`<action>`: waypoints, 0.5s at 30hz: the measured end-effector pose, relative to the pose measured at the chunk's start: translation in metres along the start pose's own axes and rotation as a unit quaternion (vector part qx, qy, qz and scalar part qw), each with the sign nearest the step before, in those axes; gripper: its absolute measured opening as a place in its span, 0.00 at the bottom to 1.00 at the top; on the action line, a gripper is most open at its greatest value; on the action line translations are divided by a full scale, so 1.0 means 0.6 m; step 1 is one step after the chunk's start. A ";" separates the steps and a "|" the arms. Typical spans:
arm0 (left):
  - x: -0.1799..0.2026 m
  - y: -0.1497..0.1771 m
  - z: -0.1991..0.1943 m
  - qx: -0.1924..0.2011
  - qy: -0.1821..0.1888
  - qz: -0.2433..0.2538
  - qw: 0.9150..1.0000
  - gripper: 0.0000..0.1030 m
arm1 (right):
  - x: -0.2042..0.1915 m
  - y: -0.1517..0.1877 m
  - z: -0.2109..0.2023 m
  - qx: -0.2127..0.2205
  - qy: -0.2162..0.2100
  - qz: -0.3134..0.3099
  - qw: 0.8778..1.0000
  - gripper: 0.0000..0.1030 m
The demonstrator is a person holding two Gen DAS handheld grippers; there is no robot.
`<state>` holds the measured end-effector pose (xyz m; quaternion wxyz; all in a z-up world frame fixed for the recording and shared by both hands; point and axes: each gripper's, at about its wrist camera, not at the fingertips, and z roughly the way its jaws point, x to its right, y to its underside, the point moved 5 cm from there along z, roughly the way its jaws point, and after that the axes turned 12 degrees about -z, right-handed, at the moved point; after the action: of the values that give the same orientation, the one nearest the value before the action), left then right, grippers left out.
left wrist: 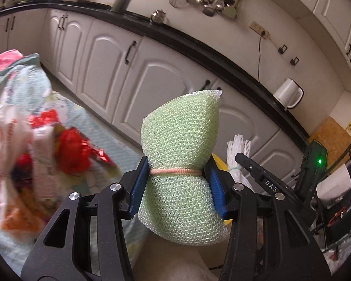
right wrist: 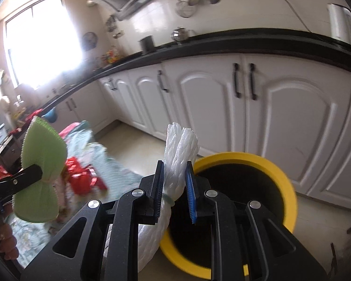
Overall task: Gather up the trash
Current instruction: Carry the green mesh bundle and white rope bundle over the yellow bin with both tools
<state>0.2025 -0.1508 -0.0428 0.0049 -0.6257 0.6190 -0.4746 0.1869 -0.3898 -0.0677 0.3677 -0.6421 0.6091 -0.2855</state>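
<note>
L gripper (left wrist: 177,182) clamped on green mesh bundle (left wrist: 182,164) at its banded waist; R gripper (right wrist: 174,192) clamped on white foam net (right wrist: 180,149) above yellow bin (right wrist: 280,175). Both appear light, squashy; grip waists.

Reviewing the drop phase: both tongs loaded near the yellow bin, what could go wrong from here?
1. The white foam net in the right tongs sits over the near edge of the yellow bin; released now, it might catch the rim or fall outside.
2. The green mesh bundle in the left tongs is not above the bin; an early release would probably miss it.
3. The two tongs are close together, so they could bump.
</note>
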 end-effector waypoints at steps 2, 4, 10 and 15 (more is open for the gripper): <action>0.009 0.007 0.017 -0.007 0.003 0.004 1.000 0.39 | 0.019 0.006 0.004 -0.004 0.011 0.006 1.000 0.17; 0.019 0.014 0.040 -0.018 0.009 0.007 1.000 0.39 | 0.038 0.015 0.008 -0.009 0.022 0.012 1.000 0.17; 0.042 0.035 0.103 -0.051 0.020 0.015 0.998 0.39 | 0.082 0.038 0.020 -0.024 0.047 0.026 0.998 0.17; 0.058 0.050 0.154 -0.073 0.025 0.020 0.997 0.40 | 0.112 0.060 0.033 -0.040 0.054 0.041 0.997 0.17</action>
<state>0.2272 -0.2384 -0.0909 -0.0468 -0.6001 0.6643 -0.4432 0.1888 -0.4538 -0.1138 0.3196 -0.6139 0.6652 -0.2801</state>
